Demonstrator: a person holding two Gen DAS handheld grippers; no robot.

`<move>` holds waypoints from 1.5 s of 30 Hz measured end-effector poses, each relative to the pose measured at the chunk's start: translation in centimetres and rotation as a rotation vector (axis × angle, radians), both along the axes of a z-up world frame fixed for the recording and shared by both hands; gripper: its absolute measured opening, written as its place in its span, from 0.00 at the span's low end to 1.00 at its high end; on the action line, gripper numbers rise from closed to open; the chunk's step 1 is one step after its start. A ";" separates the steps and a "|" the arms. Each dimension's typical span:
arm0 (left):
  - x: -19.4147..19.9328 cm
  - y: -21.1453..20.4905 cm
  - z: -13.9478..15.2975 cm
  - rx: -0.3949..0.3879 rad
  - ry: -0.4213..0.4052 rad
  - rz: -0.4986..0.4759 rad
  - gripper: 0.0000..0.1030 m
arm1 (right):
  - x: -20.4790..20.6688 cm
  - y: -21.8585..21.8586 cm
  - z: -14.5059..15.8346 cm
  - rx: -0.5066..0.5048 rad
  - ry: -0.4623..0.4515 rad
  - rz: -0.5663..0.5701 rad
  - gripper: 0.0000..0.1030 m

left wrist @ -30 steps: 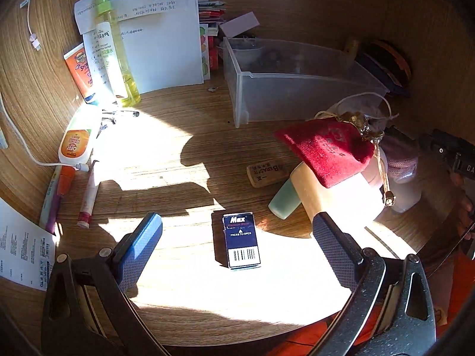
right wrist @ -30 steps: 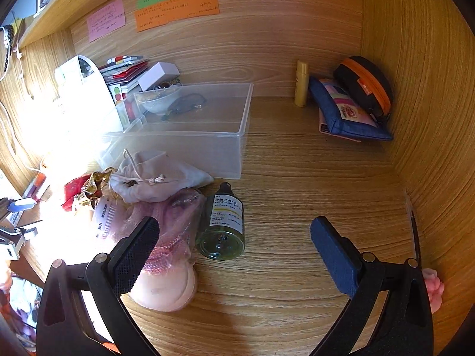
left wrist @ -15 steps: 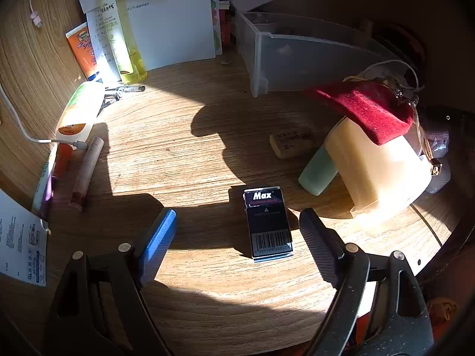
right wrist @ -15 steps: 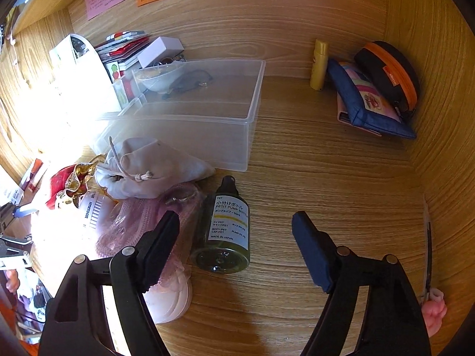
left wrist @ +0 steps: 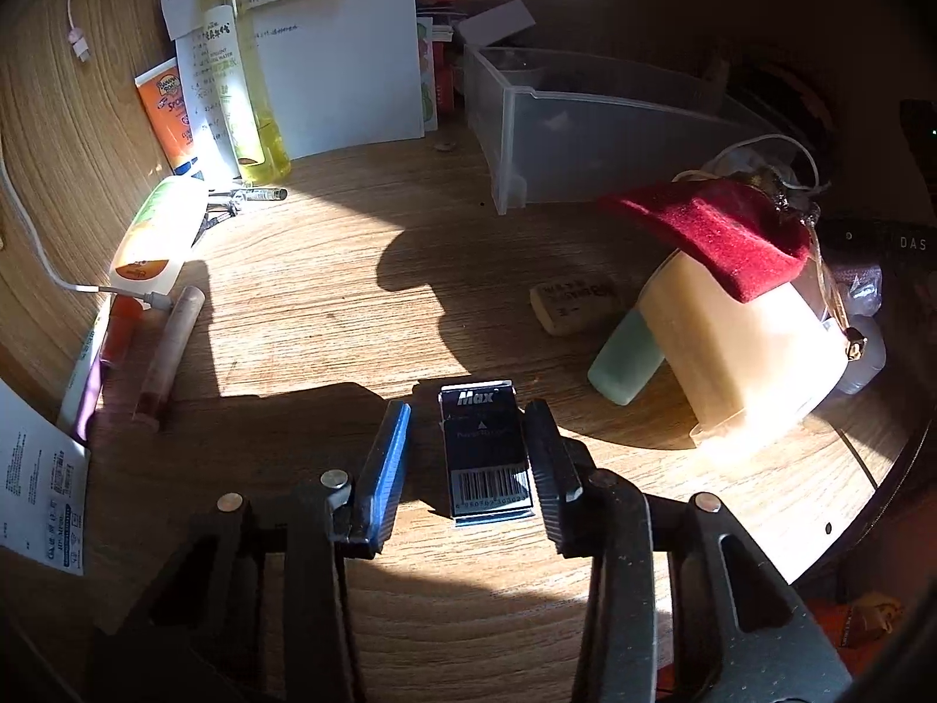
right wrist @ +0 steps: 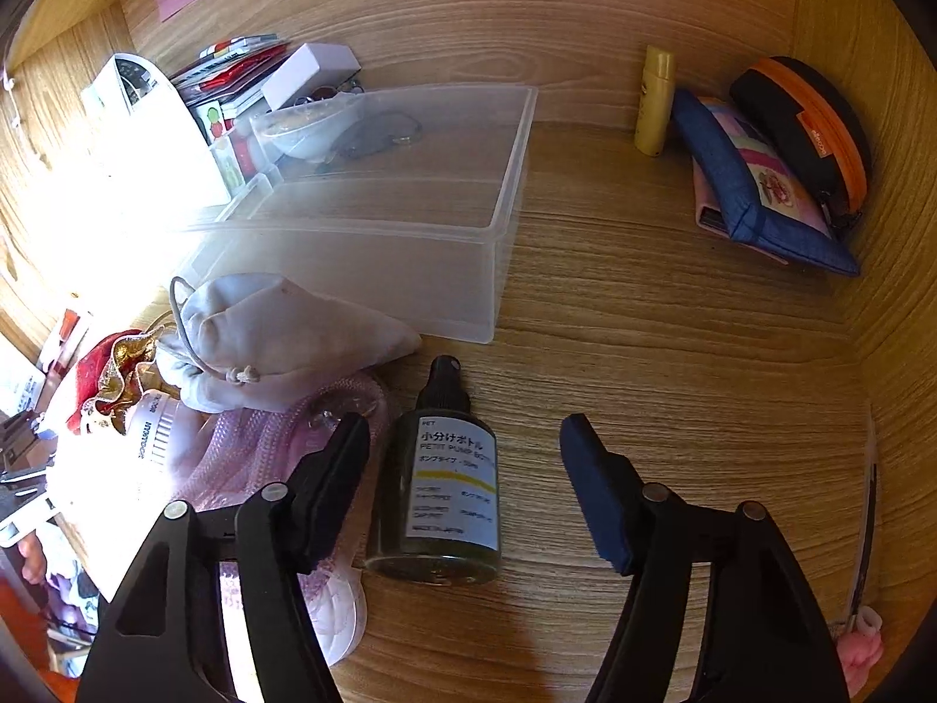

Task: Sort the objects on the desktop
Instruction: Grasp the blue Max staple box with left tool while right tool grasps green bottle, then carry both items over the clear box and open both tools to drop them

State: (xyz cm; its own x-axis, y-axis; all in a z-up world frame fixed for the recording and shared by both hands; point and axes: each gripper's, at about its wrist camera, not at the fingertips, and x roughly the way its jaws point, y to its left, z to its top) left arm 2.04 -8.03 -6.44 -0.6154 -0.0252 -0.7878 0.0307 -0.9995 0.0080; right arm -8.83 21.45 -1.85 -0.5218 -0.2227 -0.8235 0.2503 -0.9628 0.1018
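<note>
A small dark blue box marked Max [left wrist: 485,457] lies flat on the wooden desk between the fingers of my left gripper [left wrist: 467,417]. The jaws are closing: the right finger touches the box's side, the left one stands a little off it. In the right wrist view a dark green pump bottle [right wrist: 439,486] with a white label lies on its side between the fingers of my right gripper [right wrist: 464,427]. Those jaws are closing too, with a clear gap on the bottle's right. A clear plastic bin [right wrist: 410,217] stands behind the bottle.
A red velvet pouch [left wrist: 720,234] rests on a cream container [left wrist: 744,345], beside an eraser [left wrist: 574,304]. Bottles, tubes and papers [left wrist: 328,58] line the left. A white drawstring bag [right wrist: 281,340] and pink mesh lie left of the green bottle. Pouches [right wrist: 761,176] sit at the back right.
Both grippers came down closer to the desk and narrowed, the left around the Max box, the right around the green bottle. Neither object has moved.
</note>
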 end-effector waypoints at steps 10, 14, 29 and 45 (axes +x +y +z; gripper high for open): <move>-0.4 -0.7 -0.2 -0.022 0.025 0.043 0.26 | 0.0 1.2 -1.9 -0.032 -0.084 -0.010 0.37; -0.7 -0.9 0.2 -0.022 0.036 0.060 0.26 | 0.4 1.2 -1.8 -0.008 -0.041 -0.025 0.37; -3.3 0.8 6.5 -0.030 0.199 0.035 0.26 | 2.6 0.4 4.9 -0.040 0.214 -0.018 0.37; -8.7 2.9 11.0 -0.039 0.284 -0.003 0.26 | -0.6 -1.6 7.6 -0.120 0.281 0.050 0.37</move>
State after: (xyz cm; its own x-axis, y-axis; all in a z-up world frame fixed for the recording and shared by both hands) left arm -6.64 -5.17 4.53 -0.8113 -0.0495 -0.5825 0.0340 -0.9987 0.0375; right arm -9.41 19.83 5.70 -0.7113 -0.3406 -0.6149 0.3311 -0.9340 0.1343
